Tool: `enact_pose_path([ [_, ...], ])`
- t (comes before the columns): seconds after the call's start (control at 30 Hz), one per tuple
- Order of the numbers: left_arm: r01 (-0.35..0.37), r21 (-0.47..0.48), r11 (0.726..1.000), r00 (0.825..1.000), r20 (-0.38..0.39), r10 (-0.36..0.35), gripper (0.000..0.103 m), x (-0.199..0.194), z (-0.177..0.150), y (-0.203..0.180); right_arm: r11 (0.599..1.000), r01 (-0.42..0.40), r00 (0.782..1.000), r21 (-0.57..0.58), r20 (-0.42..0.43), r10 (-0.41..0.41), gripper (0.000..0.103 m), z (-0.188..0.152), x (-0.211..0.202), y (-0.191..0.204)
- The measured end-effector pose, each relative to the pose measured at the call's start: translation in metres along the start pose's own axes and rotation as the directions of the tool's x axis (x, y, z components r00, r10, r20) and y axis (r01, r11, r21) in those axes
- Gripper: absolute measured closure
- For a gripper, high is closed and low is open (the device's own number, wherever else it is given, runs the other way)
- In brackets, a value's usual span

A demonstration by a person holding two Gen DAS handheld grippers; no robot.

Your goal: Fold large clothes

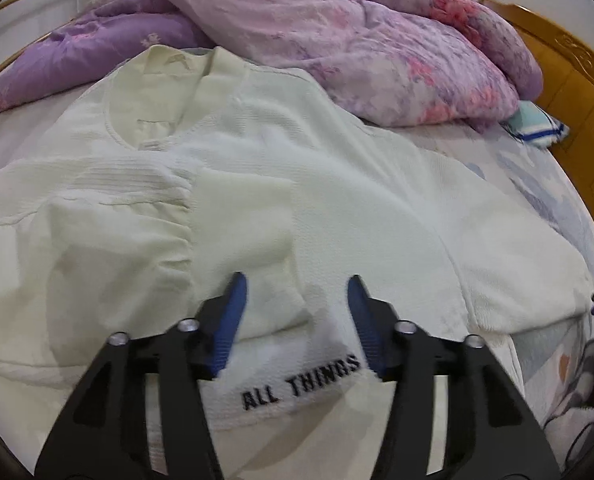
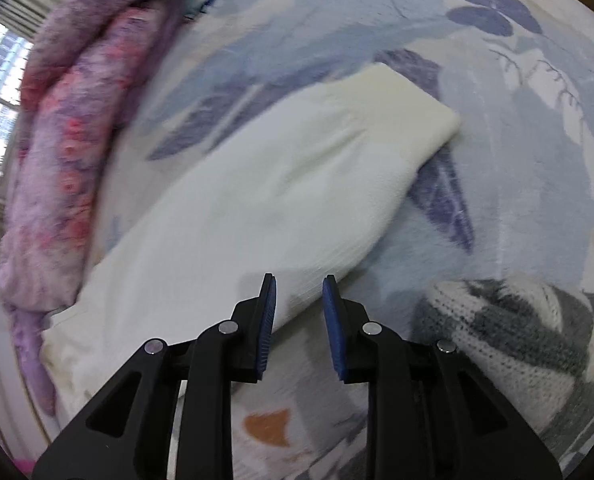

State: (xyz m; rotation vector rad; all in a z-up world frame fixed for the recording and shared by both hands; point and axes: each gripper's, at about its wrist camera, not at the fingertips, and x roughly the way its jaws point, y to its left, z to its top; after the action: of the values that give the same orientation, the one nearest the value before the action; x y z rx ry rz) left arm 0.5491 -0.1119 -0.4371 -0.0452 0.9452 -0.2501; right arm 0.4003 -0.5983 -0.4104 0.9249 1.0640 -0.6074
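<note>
A large cream-white sweatshirt (image 1: 257, 168) lies spread on the bed, collar toward the far side. One sleeve is folded across its body, and its cuff reads "ALL THINGS" (image 1: 301, 380). My left gripper (image 1: 297, 284) is open and hovers just above that folded sleeve, holding nothing. In the right wrist view the other sleeve (image 2: 297, 176) stretches out flat over the bedsheet, cuff at the far end. My right gripper (image 2: 299, 284) is open and empty, just over the near edge of that sleeve.
A crumpled purple floral quilt (image 1: 357, 48) is heaped at the far side of the bed and shows in the right wrist view (image 2: 65, 140). A wooden headboard (image 1: 569, 92) rises at right. A grey-and-white knit garment (image 2: 517, 344) lies near the right gripper on the floral bedsheet (image 2: 517, 140).
</note>
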Motion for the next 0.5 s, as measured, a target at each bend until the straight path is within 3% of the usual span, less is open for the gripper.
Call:
enact_pose_path([
  [0.07,0.041,0.008,0.999,0.999,-0.020,-0.041,0.037,-0.001,-0.002,-0.004,0.999,0.050,0.999,0.005,-0.019,-0.050,0.081,0.001,0.006,0.001],
  [0.2,0.113,0.055,0.992,0.993,-0.023,-0.111,0.034,-0.015,-0.008,-0.017,0.995,0.058,0.998,0.075,0.005,-0.059,0.081,0.003,0.006,-0.005],
  [0.5,0.148,0.056,0.987,0.989,0.000,-0.148,0.030,-0.056,-0.019,-0.009,0.980,-0.073,0.996,0.186,0.073,0.060,0.083,0.012,0.019,-0.015],
])
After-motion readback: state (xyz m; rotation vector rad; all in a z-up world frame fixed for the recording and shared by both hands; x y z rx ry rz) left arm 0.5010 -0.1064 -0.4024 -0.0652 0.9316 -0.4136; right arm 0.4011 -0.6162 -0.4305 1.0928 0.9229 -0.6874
